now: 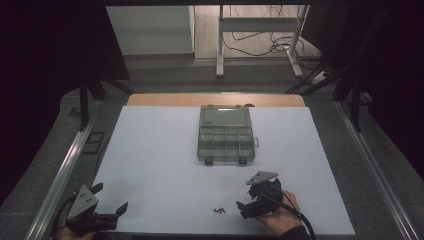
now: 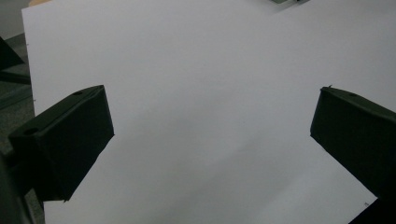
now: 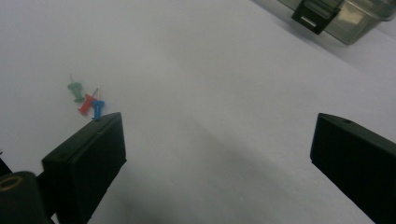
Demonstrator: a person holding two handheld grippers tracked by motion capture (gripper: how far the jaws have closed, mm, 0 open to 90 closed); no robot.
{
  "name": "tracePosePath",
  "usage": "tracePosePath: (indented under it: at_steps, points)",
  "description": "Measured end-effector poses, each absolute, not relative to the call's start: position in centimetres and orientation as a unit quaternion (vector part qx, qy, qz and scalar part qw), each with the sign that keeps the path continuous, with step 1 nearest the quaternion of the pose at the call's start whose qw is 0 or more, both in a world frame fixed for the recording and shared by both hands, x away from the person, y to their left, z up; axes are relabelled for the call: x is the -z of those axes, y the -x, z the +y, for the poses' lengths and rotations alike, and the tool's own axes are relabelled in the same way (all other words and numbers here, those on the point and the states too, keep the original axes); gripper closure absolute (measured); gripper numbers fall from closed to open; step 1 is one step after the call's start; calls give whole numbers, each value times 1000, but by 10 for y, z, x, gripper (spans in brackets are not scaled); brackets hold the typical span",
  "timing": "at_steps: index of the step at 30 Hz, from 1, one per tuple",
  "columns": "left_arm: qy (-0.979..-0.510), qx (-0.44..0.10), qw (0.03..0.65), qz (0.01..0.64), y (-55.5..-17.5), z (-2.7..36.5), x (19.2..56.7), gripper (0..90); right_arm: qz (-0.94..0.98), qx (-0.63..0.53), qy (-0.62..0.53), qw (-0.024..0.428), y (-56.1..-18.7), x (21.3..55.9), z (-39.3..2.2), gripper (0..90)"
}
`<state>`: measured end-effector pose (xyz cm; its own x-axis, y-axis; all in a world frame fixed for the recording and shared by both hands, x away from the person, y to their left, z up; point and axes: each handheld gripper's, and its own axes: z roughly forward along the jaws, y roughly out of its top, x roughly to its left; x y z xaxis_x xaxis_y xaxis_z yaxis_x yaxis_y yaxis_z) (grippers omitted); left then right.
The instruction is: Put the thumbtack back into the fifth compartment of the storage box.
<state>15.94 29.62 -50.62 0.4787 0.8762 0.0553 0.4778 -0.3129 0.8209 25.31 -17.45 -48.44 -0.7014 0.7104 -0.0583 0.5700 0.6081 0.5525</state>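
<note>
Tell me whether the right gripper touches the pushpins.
Apart. The high view shows bare white sheet between the right gripper and the pushpins.

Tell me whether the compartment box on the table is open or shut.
Open. The compartment box has its lid laid back flat behind it, and the divided compartments face up uncovered.

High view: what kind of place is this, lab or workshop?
Probably a lab recording bench: a white sheet covers the table, metal rails flank it, and cables lie on the floor behind. A compartment box and pushpins look staged.
</note>
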Motion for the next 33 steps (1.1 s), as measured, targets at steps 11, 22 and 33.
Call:
tracePosePath:
  at_steps: [11,22,33]
  points:
    - [-772,-261,383,435,-159,295,506,0,904,-239,-333,122,-254,487,-154,188]
    - [-777,-265,378,428,-159,293,506,0,922,-228,-305,76,-255,488,-135,525]
    - [-782,-267,374,421,-158,291,507,0,935,-225,-270,41,-253,496,-117,730]
